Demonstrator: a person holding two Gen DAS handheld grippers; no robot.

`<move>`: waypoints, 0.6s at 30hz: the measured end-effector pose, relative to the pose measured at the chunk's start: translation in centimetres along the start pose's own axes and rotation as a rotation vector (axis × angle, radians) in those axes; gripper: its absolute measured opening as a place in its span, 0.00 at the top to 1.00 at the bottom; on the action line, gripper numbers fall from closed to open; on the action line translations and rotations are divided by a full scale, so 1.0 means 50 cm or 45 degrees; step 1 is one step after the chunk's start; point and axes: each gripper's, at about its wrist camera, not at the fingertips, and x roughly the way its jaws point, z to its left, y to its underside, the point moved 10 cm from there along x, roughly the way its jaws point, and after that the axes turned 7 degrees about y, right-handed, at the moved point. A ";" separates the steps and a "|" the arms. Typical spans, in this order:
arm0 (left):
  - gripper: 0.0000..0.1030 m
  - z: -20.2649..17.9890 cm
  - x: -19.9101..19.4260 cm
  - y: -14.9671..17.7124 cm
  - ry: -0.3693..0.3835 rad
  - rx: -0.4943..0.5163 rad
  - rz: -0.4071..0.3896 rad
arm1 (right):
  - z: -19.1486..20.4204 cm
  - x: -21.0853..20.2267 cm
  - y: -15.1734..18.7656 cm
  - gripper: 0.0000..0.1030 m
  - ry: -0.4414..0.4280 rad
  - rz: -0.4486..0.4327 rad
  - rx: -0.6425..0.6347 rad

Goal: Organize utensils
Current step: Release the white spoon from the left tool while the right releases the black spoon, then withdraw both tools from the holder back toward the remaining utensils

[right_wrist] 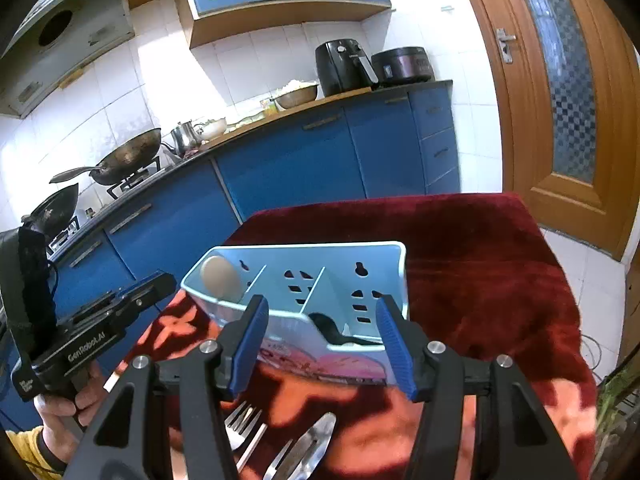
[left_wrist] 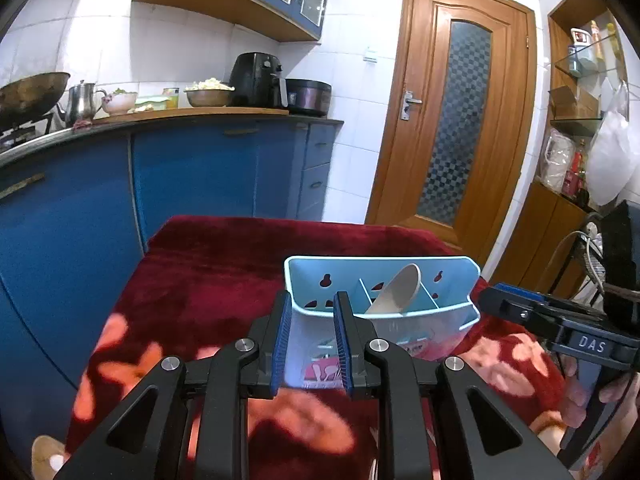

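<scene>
A light blue utensil holder [right_wrist: 320, 280] with three compartments stands on a table under a dark red flowered cloth [right_wrist: 500, 260]. In the right wrist view a beige spoon [right_wrist: 221, 276] stands in the holder's left compartment, only its bowl showing above the rim. A black spoon [right_wrist: 336, 330] lies low in the right compartment, partly hidden by the front wall. The middle compartment's floor cannot be seen. In the left wrist view the beige spoon [left_wrist: 394, 290] leans against a divider, its handle out of sight inside the holder [left_wrist: 380, 280].

The right gripper [right_wrist: 324, 346] hovers just in front of the holder with its jaws released and well apart, nothing between them. Below it, a fork [right_wrist: 244, 420] and another steel utensil [right_wrist: 308, 448] lie on the cloth; both are cut off by the gripper's arms and the picture edge, and blur makes it hard to tell whether the second is a knife or a spoon.

The left gripper [left_wrist: 312, 342] is in front of the holder's left end with its jaws narrowly apart. The holder's front wall shows in the gap, but whether the pads press on it or sit clear of it cannot be told. The hand [right_wrist: 68, 412] holding that gripper shows at the lower left of the right wrist view, with a yellow sleeve [right_wrist: 28, 452] partly cut off.
</scene>
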 end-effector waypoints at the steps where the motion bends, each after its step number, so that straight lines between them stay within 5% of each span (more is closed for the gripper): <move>1: 0.79 -0.001 -0.009 0.001 -0.003 0.002 0.003 | 0.004 -0.008 0.000 0.43 0.009 -0.003 -0.005; 18: 0.78 -0.041 -0.114 0.071 -0.010 0.081 0.185 | 0.043 -0.135 0.078 0.43 0.145 0.053 -0.061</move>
